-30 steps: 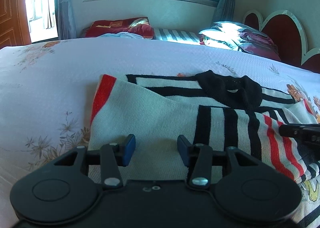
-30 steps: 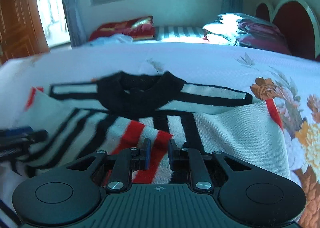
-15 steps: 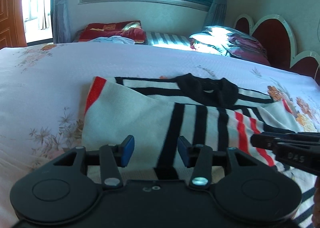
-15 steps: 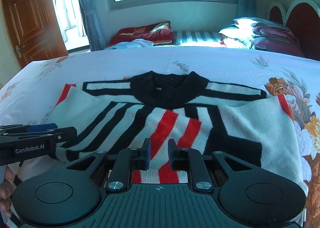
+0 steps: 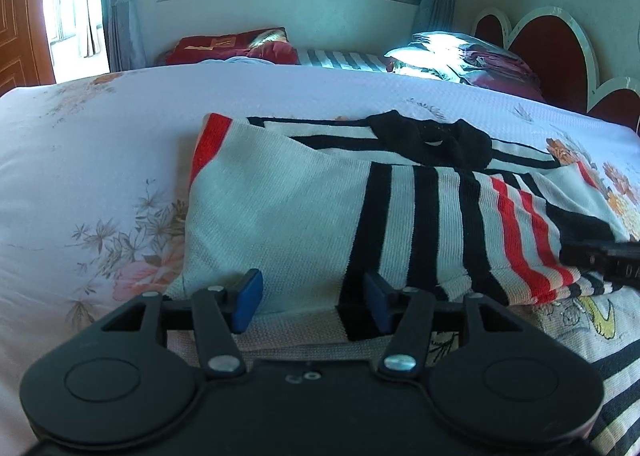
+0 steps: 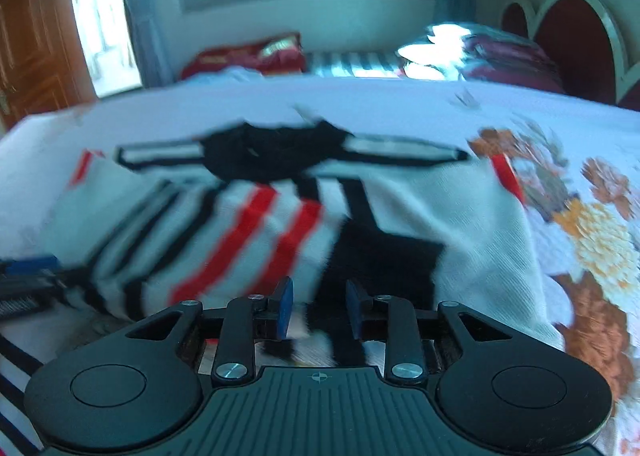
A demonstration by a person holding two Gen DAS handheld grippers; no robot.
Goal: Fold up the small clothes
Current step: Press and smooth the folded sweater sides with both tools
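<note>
On bare bedspread (image 5: 100,144) at sweater (image 5: 288,216) hem, left gripper (image 5: 312,306) and right gripper (image 6: 318,312) both opening, unpinched.

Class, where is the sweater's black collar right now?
The black collar sits at the far middle of the folded sweater on the bed, toward the window, beyond both grippers; in the left wrist view it lies right of centre.

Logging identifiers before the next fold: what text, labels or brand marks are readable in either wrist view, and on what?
No text reads whole.
Right gripper, jaws opening: white letters on its side, cut off by the picture's edge, unreadable.
Left gripper, jaws opening: pale print on its side, blurred, unreadable.
Red pillow: gold marking, too small to read.
Striped sweater: no text seen. Neither gripper pinches it.
</note>
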